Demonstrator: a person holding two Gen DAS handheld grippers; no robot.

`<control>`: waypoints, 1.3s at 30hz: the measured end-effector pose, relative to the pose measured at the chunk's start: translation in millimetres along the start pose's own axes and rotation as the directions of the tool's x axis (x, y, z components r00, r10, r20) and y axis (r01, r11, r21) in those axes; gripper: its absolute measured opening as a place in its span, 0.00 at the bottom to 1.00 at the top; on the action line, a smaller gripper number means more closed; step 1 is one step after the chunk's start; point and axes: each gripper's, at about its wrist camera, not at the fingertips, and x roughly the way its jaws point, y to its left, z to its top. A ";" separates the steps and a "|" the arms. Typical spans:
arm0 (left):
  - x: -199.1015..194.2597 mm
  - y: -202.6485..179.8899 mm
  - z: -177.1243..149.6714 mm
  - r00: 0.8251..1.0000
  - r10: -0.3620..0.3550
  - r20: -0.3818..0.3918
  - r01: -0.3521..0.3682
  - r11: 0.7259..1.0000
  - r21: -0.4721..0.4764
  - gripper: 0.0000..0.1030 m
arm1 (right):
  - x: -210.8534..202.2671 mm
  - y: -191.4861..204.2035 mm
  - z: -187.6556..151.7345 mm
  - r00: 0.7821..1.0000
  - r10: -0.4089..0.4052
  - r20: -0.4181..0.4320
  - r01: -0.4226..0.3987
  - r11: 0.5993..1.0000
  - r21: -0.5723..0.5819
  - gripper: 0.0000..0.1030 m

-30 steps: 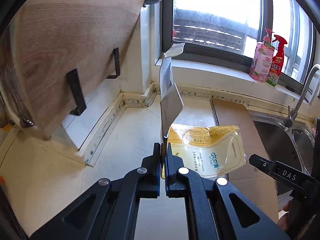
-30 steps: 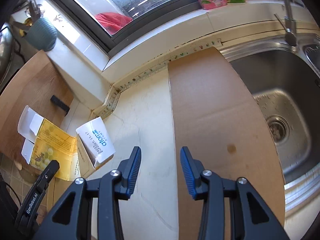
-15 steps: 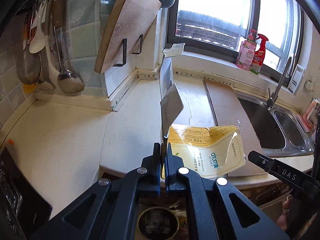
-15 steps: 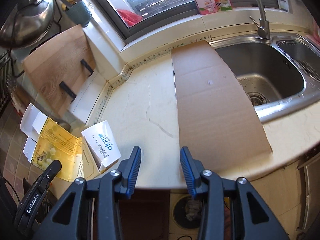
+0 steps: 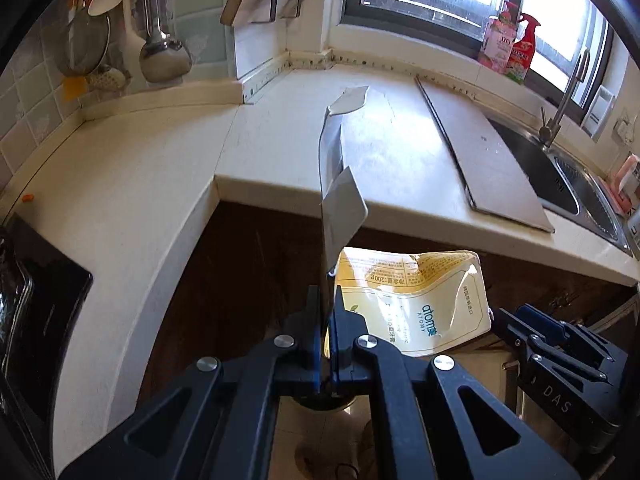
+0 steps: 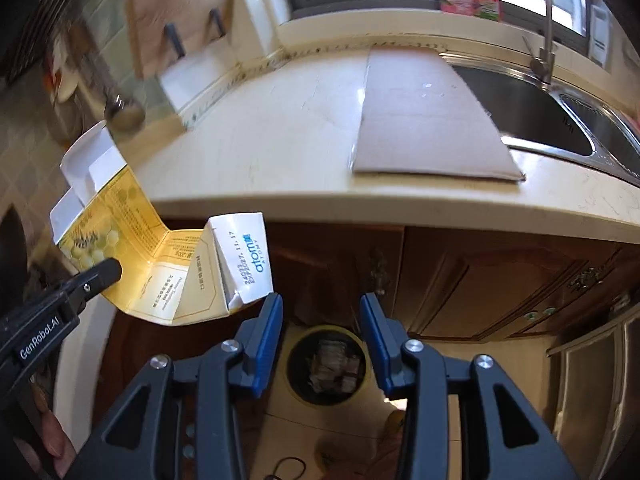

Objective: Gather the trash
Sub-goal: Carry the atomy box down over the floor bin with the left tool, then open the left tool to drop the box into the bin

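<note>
My left gripper [image 5: 327, 300] is shut on the edge of a flattened yellow-and-white carton [image 5: 412, 300], which stands up edge-on in front of the fingers. In the right wrist view the same carton [image 6: 160, 264] hangs at the left, pinched by the left gripper [image 6: 108, 272], in the air in front of the counter edge. My right gripper [image 6: 320, 320] is open with nothing between its blue pads [image 6: 266, 332]. Directly below it on the floor stands a round trash bin [image 6: 326, 364] with crumpled rubbish inside. In the left wrist view the bin [image 5: 324, 402] is mostly hidden behind the gripper body.
The cream counter [image 5: 280, 152] runs behind, with a cardboard sheet [image 6: 424, 120] lying beside the steel sink [image 6: 560, 120] and tap [image 5: 560, 108]. Brown cabinet doors [image 6: 500, 288] stand below. Ladles [image 5: 160, 52] hang at the left, a black hob [image 5: 36, 308] lies beside them, and bottles [image 5: 508, 48] stand on the sill.
Both grippers have drawn back from over the counter, past its front edge and lower. The cabinet fronts and the floor bin have come into view. The carton stays pinched.
</note>
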 end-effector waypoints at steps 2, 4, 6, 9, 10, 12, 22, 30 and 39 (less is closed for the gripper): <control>12.6 1.8 -18.4 0.999 0.009 -0.047 -0.010 1.000 -0.017 0.01 | 14.6 -1.4 -11.9 0.999 0.003 -0.043 -0.004 1.000 -0.026 0.40; 29.5 5.0 -38.7 0.996 0.016 -0.085 -0.019 0.999 -0.035 0.01 | 32.0 -5.8 -24.3 0.996 -0.005 -0.085 0.002 0.999 -0.044 0.40; 51.3 5.4 -58.4 0.991 0.037 -0.126 -0.042 0.998 -0.039 0.01 | 54.2 -13.1 -38.8 0.991 -0.012 -0.134 0.005 0.999 -0.051 0.40; 91.8 9.5 -89.1 0.978 0.047 -0.201 -0.063 0.995 -0.075 0.01 | 89.8 -24.8 -59.8 0.979 -0.020 -0.205 0.011 0.999 -0.045 0.40; 105.3 11.2 -98.2 0.974 0.044 -0.223 -0.065 0.994 -0.088 0.01 | 102.7 -28.0 -67.4 0.973 -0.027 -0.227 0.016 0.999 -0.048 0.40; 136.4 14.1 -116.9 0.963 0.043 -0.266 -0.073 0.992 -0.103 0.01 | 127.2 -32.8 -80.6 0.965 -0.036 -0.260 0.022 0.998 -0.056 0.39; 297.7 20.2 -176.3 0.910 0.015 -0.415 -0.067 0.992 -0.111 0.13 | 228.5 -43.6 -117.0 0.933 -0.055 -0.355 0.039 0.998 -0.051 0.38; 357.2 32.9 -199.1 0.852 0.026 -0.524 -0.085 0.992 -0.089 0.37 | 249.7 -38.8 -116.3 0.929 -0.058 -0.365 0.033 0.997 -0.075 0.38; 318.4 42.4 -187.8 0.873 0.056 -0.484 -0.121 0.987 -0.106 0.66 | 236.4 -31.3 -103.7 0.933 -0.044 -0.357 0.017 0.997 -0.077 0.38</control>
